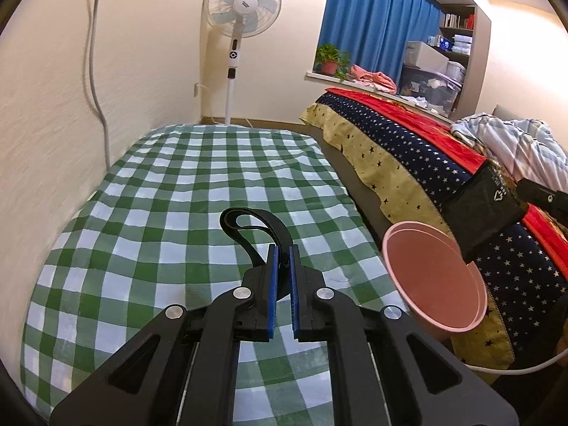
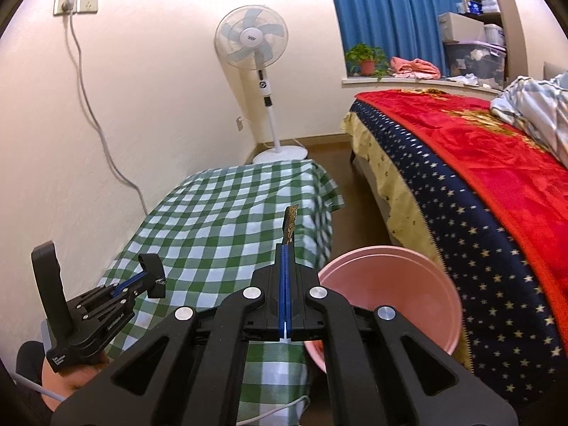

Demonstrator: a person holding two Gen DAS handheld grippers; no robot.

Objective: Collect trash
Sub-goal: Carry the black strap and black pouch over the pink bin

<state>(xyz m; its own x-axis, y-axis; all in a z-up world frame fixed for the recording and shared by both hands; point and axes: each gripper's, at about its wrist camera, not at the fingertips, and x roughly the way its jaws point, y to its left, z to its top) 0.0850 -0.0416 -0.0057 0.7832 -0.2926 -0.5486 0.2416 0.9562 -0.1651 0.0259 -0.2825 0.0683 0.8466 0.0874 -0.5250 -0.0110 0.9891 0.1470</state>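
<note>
A bed (image 2: 479, 184) with a red blanket and a navy star-print cover fills the right side of the room. Beside it, across a strip of floor, stands the desk (image 1: 159, 213) under a green-and-white checked cloth. A standing fan (image 2: 254, 42) waits in the corner beyond, near the blue curtain (image 1: 376, 17).

Between desk and bed sits a pink bin (image 1: 435, 277), round and open-topped. What I can see of its inside is bare pink wall and floor; the lowest part is hidden behind the gripper in the right wrist view.

The left gripper (image 1: 283, 284) hovers over the desk, its blue-padded jaws narrow and clamped on a black strap (image 1: 248, 229) that loops forward above the cloth. The right gripper (image 2: 285, 284) has its jaws pressed together on a flat black wrapper (image 1: 479, 209), which from its own camera shows edge-on as a thin sliver. That wrapper hangs right over the bin's far rim, its lower corner dipping inside the opening
</note>
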